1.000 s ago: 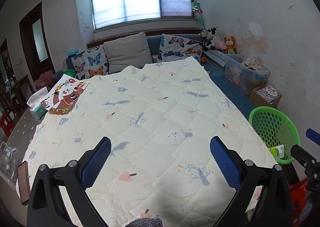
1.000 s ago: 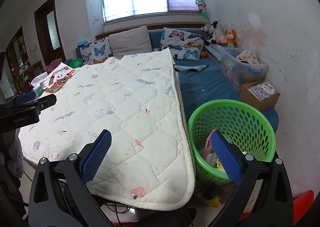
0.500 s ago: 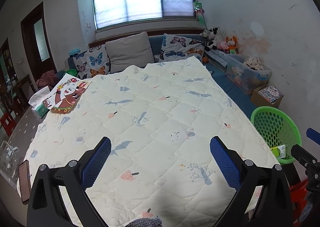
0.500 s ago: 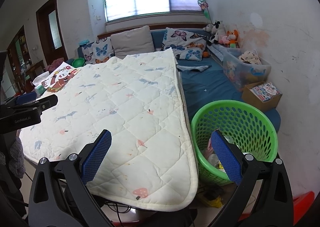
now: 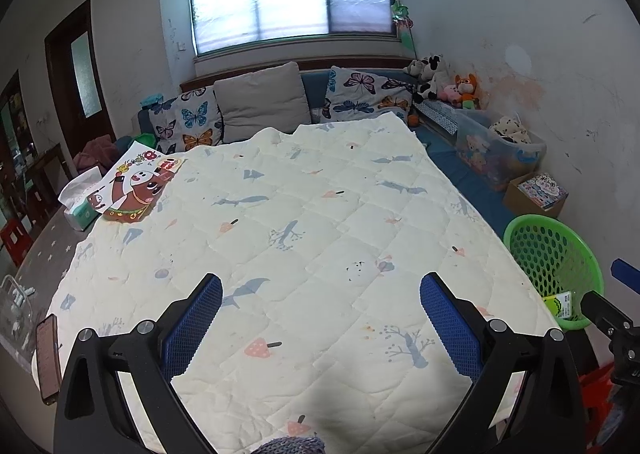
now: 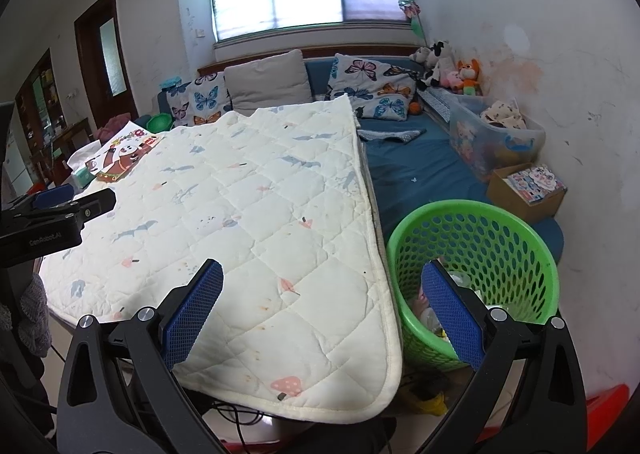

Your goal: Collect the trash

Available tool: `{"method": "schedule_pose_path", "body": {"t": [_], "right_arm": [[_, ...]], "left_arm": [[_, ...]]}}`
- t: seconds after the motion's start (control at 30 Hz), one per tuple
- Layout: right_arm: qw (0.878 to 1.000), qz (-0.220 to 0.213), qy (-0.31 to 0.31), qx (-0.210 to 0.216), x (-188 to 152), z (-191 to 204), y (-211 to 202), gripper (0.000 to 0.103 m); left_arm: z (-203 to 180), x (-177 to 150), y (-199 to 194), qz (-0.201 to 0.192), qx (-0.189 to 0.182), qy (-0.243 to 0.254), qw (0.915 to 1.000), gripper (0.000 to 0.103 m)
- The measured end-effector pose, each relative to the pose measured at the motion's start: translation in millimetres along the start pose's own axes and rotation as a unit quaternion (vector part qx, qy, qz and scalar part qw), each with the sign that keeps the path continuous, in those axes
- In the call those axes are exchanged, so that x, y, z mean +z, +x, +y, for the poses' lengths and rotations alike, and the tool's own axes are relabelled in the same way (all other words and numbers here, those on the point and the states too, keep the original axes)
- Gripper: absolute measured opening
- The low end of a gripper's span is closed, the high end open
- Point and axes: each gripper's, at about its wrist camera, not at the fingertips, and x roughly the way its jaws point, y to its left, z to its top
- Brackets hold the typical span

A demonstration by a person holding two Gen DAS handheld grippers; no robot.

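both my grippers, left gripper and right gripper, gaped apart, empty; green perforated plastic basket off quilt's right edge already held scraps; i judged collection nearly done.

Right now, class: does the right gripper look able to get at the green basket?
Probably yes. The right gripper is open and empty, the green basket stands just ahead beside the quilt, and nothing lies between.

Right tongs drawn slightly back and up from the green perforated plastic basket, more blue mattress showing, left tongs likewise raised
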Motion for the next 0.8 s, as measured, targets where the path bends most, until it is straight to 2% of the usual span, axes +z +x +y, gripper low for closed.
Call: {"method": "schedule_pose_path", "body": {"t": [0.8], "right_arm": [[1.000, 0.000, 0.001, 0.003, 0.0, 0.4, 0.4, 0.099]], "left_arm": [[-0.2, -4.9, 1.2, 0.005, 0.003, -0.005, 1.0000, 0.096]]}}
